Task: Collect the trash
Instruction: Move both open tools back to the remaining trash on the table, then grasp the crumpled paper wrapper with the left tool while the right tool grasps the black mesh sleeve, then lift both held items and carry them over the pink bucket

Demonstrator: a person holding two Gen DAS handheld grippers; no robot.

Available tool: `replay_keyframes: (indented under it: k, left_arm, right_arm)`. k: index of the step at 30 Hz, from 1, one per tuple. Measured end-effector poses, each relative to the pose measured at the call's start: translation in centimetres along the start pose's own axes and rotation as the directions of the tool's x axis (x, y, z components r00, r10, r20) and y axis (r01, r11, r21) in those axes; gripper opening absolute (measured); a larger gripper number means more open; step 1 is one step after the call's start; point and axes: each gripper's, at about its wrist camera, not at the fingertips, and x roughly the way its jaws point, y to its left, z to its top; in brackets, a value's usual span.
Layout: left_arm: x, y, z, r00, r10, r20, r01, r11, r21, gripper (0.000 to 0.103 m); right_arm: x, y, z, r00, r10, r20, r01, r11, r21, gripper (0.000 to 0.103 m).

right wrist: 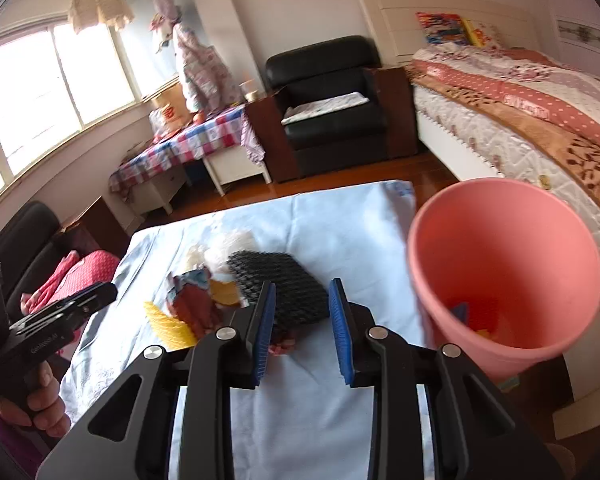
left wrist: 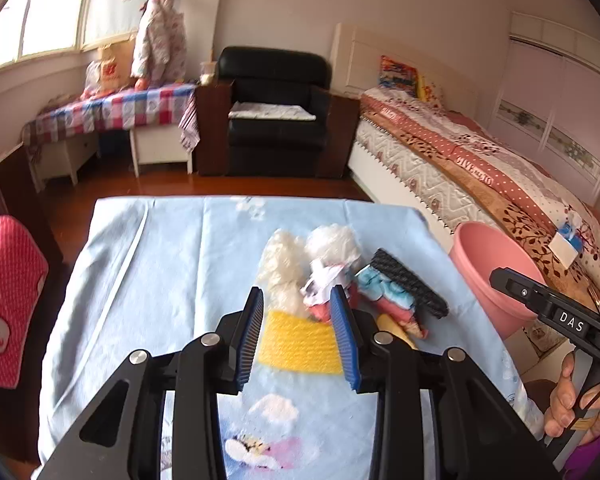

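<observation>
at the bottom centre of the left wrist view the left gripper [left wrist: 300, 320] stood with its jaws apart and nothing clamped, the yellow foam net [left wrist: 298, 346] lying on the cloth between the blue pads but untouched as far as i could tell. the right gripper [right wrist: 302, 320], bottom centre of its own view, also had its jaws apart and empty, lined up on the black foam net [right wrist: 284, 286] just beyond them.

the trash sat in one heap at mid-frame on the blue-clothed surface [left wrist: 160, 280]: crumpled wrappers [left wrist: 392, 300] and white plastic wads [left wrist: 332, 246] behind the nets. the pink bucket [right wrist: 500, 272] stood at the surface's right edge, a few scraps already in its bottom.

to my eye the step was a fresh pick. done well, each gripper would come down over a single net, close on its middle without pinching the cloth, and lift clear before swinging right to the bucket.
</observation>
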Motion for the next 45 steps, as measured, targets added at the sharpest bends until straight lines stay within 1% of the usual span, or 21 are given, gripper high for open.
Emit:
replay_keyframes:
  k: [5, 7, 11, 15, 18, 21, 23, 25, 27, 29, 30, 31, 35, 40, 45]
  left_arm:
    - [0.4, -0.7, 0.4, 1.000, -0.029, -0.006, 0.029, 1.000, -0.002, 0.034]
    - [1.3, -1.3, 0.7, 0.998, -0.048, -0.026, 0.048, 0.999, -0.009, 0.034]
    - [3.3, -2.9, 1.0, 0.998, -0.034, -0.049, 0.035, 0.999, 0.009, 0.034]
    - [5.4, -4.0, 1.2, 0.996, -0.022, -0.084, 0.025, 0.999, 0.034, 0.034]
    - [6.8, -4.2, 1.0, 0.994, -0.002, -0.113, 0.007, 0.999, 0.042, 0.034]
    - [7.3, -4.1, 0.6, 0.992, 0.017, -0.121, -0.011, 0.999, 0.053, 0.034]
    - [7.3, -3.7, 0.5, 0.992, 0.012, -0.125, -0.006, 0.999, 0.049, 0.031]
    - [7.2, -3.5, 0.4, 0.992, 0.008, -0.125, -0.002, 0.999, 0.048, 0.022]
    - [6.9, -3.3, 0.4, 0.993, 0.000, -0.121, 0.006, 0.999, 0.046, 0.018]
    - [6.4, -3.0, 0.3, 0.994, -0.003, -0.112, 0.008, 0.999, 0.042, 0.018]
    - [6.0, -2.8, 0.4, 0.994, -0.006, -0.107, 0.010, 0.999, 0.036, 0.017]
    - [5.8, -2.7, 0.4, 0.994, -0.011, -0.105, 0.014, 0.999, 0.029, 0.017]
    - [4.4, -2.3, 0.7, 0.996, -0.028, -0.085, 0.028, 1.000, 0.001, 0.017]
    - [2.5, -2.3, 1.2, 0.998, -0.045, -0.048, 0.045, 0.999, -0.006, 0.017]
    - [1.0, -3.1, 1.7, 0.997, -0.076, -0.021, 0.076, 0.997, -0.011, 0.017]
  right_arm:
    - [2.1, 2.0, 0.3, 0.998, 0.040, -0.039, -0.041, 0.998, -0.040, 0.028]
    - [2.8, 2.8, 0.5, 0.997, 0.056, -0.052, -0.059, 0.997, -0.055, 0.028]
    - [3.9, 3.7, 0.5, 0.995, 0.065, -0.077, -0.072, 0.994, -0.082, 0.028]
    - [4.9, 3.9, 0.6, 0.992, 0.077, -0.103, -0.086, 0.993, -0.081, 0.028]
    - [5.6, 4.0, 0.4, 0.991, 0.067, -0.118, -0.077, 0.994, -0.083, 0.028]
    - [6.1, 3.8, 0.3, 0.991, 0.043, -0.126, -0.054, 0.995, -0.089, 0.028]
    - [6.4, 3.5, 0.1, 0.991, 0.029, -0.129, -0.041, 0.995, -0.090, 0.028]
    - [6.9, 3.3, 0.1, 0.991, 0.015, -0.136, -0.027, 0.996, -0.085, 0.028]
    - [7.0, 3.0, -0.1, 0.990, 0.012, -0.143, -0.024, 0.996, -0.083, 0.028]
    - [7.0, 2.7, -0.4, 0.988, 0.011, -0.152, -0.024, 0.997, -0.080, 0.028]
    - [6.9, 2.6, -0.5, 0.988, 0.022, -0.156, -0.033, 0.997, -0.072, 0.024]
    - [6.9, 2.6, -0.4, 0.987, 0.028, -0.158, -0.039, 0.997, -0.071, 0.016]
    - [5.8, 2.5, -0.4, 0.989, 0.056, -0.135, -0.065, 0.996, -0.058, 0.013]
    - [3.3, 2.2, 0.2, 0.992, 0.102, -0.076, -0.105, 0.994, -0.028, 0.011]
    - [0.8, 1.2, 0.9, 0.992, 0.126, -0.016, -0.126, 0.992, 0.013, 0.011]
